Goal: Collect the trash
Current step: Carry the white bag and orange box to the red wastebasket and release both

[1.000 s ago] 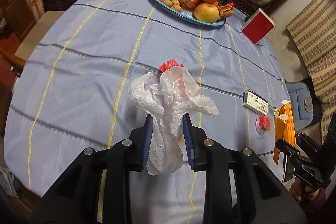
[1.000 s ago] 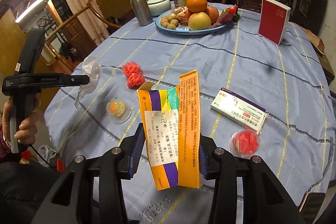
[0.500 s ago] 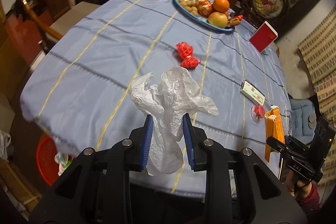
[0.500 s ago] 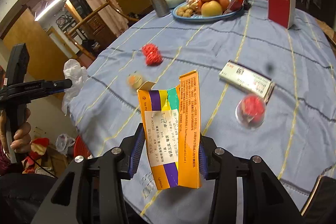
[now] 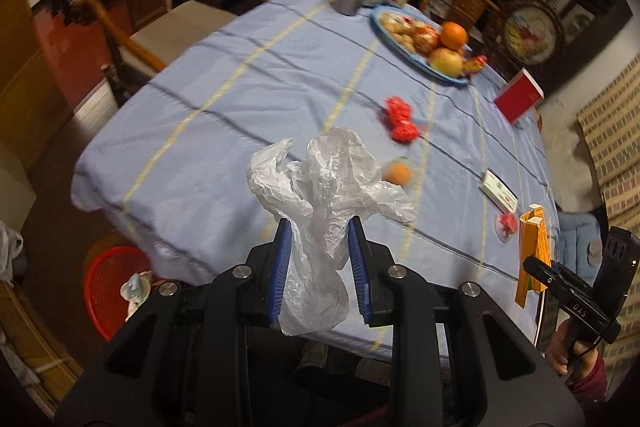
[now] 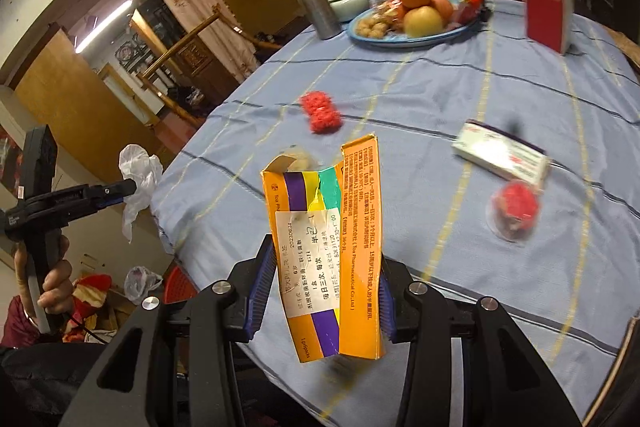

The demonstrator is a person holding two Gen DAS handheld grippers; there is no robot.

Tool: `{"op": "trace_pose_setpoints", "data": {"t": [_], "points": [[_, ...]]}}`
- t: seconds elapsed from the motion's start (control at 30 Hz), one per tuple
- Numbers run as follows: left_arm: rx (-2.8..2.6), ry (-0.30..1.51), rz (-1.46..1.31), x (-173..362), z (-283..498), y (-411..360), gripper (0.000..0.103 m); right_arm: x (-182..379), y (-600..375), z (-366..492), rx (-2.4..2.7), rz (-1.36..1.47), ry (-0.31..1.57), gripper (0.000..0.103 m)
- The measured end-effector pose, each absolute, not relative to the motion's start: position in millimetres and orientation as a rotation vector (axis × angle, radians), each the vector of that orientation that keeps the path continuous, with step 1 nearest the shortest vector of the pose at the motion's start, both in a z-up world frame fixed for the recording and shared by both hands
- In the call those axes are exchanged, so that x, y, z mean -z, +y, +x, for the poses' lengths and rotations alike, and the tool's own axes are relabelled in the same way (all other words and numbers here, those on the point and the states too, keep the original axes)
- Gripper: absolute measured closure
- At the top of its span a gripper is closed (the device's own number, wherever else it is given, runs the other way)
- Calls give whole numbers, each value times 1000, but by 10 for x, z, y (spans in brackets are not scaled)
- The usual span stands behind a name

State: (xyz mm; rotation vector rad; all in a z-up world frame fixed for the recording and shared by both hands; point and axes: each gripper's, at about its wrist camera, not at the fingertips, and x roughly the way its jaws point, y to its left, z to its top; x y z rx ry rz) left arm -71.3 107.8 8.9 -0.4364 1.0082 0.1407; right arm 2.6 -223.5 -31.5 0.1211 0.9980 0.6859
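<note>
Two grips | plastic bag (image 5: 320, 203) pinched in left gripper (image 5: 320, 267) | carton (image 6: 332, 247) in right gripper (image 6: 322, 291)

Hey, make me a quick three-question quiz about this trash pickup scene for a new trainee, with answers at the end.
1. True or false: the left gripper is clamped on a crumpled white plastic bag.
2. What does the right gripper hold? A) a red book B) a torn orange medicine box C) an apple
3. Fill in: beside the table, on the floor, stands a red ____.

Key:
1. True. The bag is pinched between the blue pads.
2. B. The orange medicine box stands upright in the jaws.
3. Basket. The red basket already holds some scraps.
</note>
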Motion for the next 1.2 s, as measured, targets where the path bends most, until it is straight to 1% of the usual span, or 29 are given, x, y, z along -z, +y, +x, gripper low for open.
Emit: {"op": "trace_pose_setpoints", "data": {"t": [0.27, 0.4, 0.53, 0.57, 0.6, 0.63, 0.67, 0.77, 0.83, 1.07, 1.2], "points": [[-278, 1018, -577, 180, -1295, 1995, 73, 222, -1246, 56, -813, 17, 1029, 59], [-351, 1060, -643, 480, -1599, 2373, 74, 190, -784, 45, -867, -28, 1051, 59], [-379, 1123, -715, 873, -1792, 2627, 71, 149, -454, -22, -893, -91, 1057, 59], [-385, 1146, -734, 1008, -1824, 2686, 60, 136, -397, -36, -896, -109, 1057, 59], [-401, 1170, -751, 1133, -1852, 2748, 53, 120, -337, -49, -898, -128, 1056, 59], [-431, 1192, -767, 1239, -1869, 2798, 43, 114, -301, -48, -899, -139, 1057, 59], [-465, 1215, -797, 1362, -1906, 2858, 36, 99, -263, -52, -898, -150, 1058, 59], [-479, 1235, -896, 1534, -1997, 2981, 29, 67, -178, -52, -898, -170, 1063, 59], [-489, 1226, -924, 1542, -2049, 3044, 26, 59, -86, -56, -908, -184, 1068, 58], [-546, 1183, -907, 1303, -2205, 3150, 19, 110, 343, -175, -1004, -267, 1084, 58], [-613, 1158, -910, 1172, -2474, 3218, 18, 139, 658, -333, -1098, -330, 1090, 58]]}}
